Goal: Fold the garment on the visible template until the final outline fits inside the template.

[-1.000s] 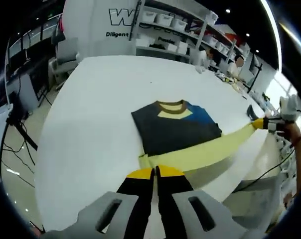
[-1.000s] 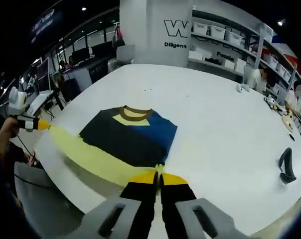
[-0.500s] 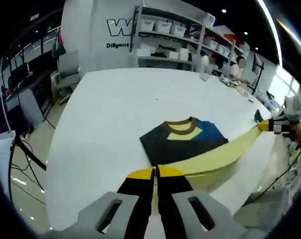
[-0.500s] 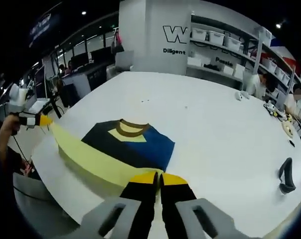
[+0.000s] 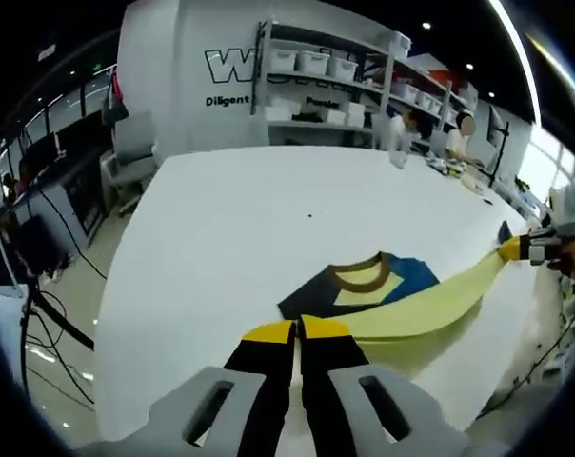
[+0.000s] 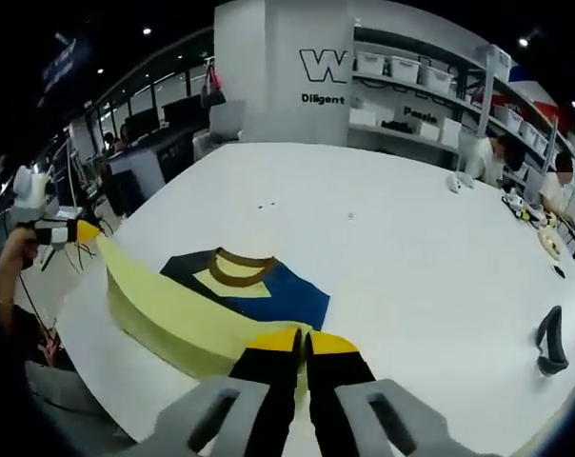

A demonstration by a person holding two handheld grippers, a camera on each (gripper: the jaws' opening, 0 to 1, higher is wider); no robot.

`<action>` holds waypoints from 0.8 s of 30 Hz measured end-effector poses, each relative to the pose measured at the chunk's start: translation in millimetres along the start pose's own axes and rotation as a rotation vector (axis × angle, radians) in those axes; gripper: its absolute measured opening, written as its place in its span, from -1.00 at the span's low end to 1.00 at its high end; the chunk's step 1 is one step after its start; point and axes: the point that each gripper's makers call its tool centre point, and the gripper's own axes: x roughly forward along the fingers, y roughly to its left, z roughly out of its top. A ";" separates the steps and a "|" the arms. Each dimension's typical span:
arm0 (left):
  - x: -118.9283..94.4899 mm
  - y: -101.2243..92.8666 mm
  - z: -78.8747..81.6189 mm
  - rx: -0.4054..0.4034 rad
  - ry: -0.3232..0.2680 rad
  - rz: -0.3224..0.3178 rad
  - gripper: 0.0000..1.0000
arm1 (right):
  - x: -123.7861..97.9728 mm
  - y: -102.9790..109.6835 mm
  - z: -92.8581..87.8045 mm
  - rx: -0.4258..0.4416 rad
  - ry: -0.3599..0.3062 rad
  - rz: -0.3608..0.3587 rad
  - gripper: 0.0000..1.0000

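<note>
In the left gripper view, the left gripper (image 5: pixel 296 330) is pinching its yellow-tipped jaws tightly together on one corner of the garment (image 5: pixel 383 290). A pale yellow band of the cloth is stretching away from the tips toward the right gripper (image 5: pixel 512 249) at the view's far right edge, lifted clear of the white table (image 5: pixel 221 228). The dark and blue body with its brown collar is lying flat on the table just beyond the band.

In the right gripper view, the right gripper (image 6: pixel 300 340) is likewise clamping its jaws on the garment (image 6: pixel 240 286), and the yellow band is running leftward to the left gripper (image 6: pixel 83 230), held by a person's hand (image 6: pixel 19 243). A dark object (image 6: pixel 550 338) is resting on the table (image 6: pixel 402 228) well apart to the right.

Behind the table, shelves with white bins (image 5: pixel 326 71) are lining a white wall bearing dark lettering (image 6: pixel 327 69).
</note>
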 end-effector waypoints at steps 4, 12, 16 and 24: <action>13.9 5.2 7.2 0.012 0.004 0.010 -0.91 | 14.3 -8.8 6.7 -0.015 0.018 -0.021 -1.00; 43.6 29.4 18.0 0.045 0.014 0.085 -0.92 | 51.3 -13.3 11.5 -0.007 0.066 -0.006 -1.00; 57.0 24.9 -4.2 0.020 0.038 0.061 -0.92 | 76.2 -16.9 0.2 -0.015 0.122 -0.010 -1.00; 78.3 18.8 -24.6 0.039 0.033 -0.011 -0.91 | 96.8 -31.9 -15.5 -0.026 0.181 -0.013 -1.00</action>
